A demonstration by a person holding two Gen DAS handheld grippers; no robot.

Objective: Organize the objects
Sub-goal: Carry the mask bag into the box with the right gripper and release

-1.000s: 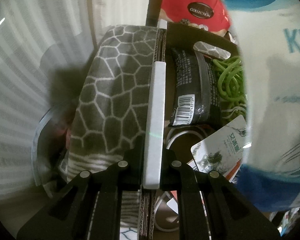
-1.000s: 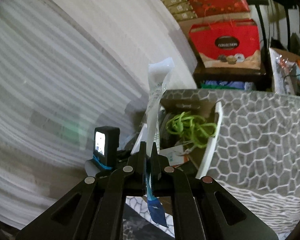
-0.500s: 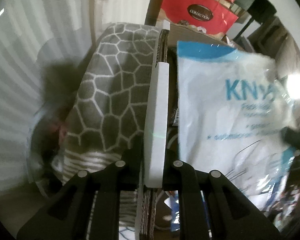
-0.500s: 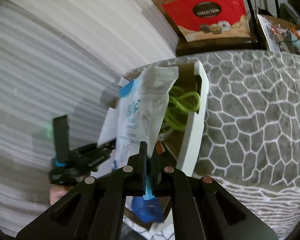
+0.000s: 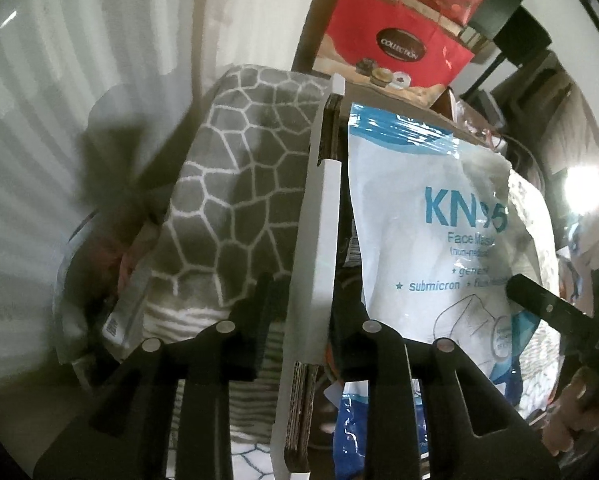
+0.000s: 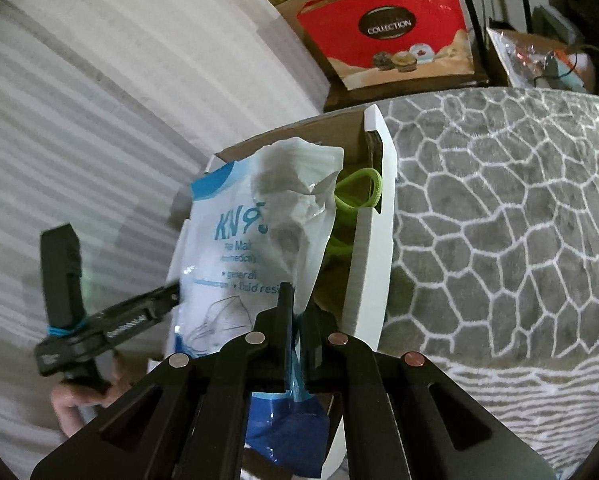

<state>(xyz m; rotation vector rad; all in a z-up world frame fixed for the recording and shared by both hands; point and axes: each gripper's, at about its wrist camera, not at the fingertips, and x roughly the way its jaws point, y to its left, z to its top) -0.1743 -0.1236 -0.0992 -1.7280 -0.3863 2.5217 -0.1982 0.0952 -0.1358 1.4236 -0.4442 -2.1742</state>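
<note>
Counting the items in view: one cardboard box (image 6: 341,130), one face-mask pouch (image 6: 255,248), one green cord (image 6: 353,196), one patterned blanket (image 6: 499,216), one red gift bag (image 6: 387,28).

The box is brown corrugated cardboard with a white outer face; its layered edge shows in the left wrist view (image 5: 299,408). The pouch (image 5: 431,232) is glossy, crinkled plastic film, white with blue bands and blue "KN95" lettering. The cord is a thin, looped, bright green strand lying inside the box. The blanket (image 5: 235,200) is soft grey fabric with a white irregular cell pattern, lying against the outer side of the box wall.

The left gripper (image 5: 307,316) straddles the box wall, one finger on the blanket side and one inside the box, and is clenched on that wall. The right gripper (image 6: 297,322) is clamped on the lower part of the pouch, with the film pinched between its closely set fingers. The pouch stands upright, its lower end inside the box opening and its upper end projecting above the rim, beside the green cord.
</note>
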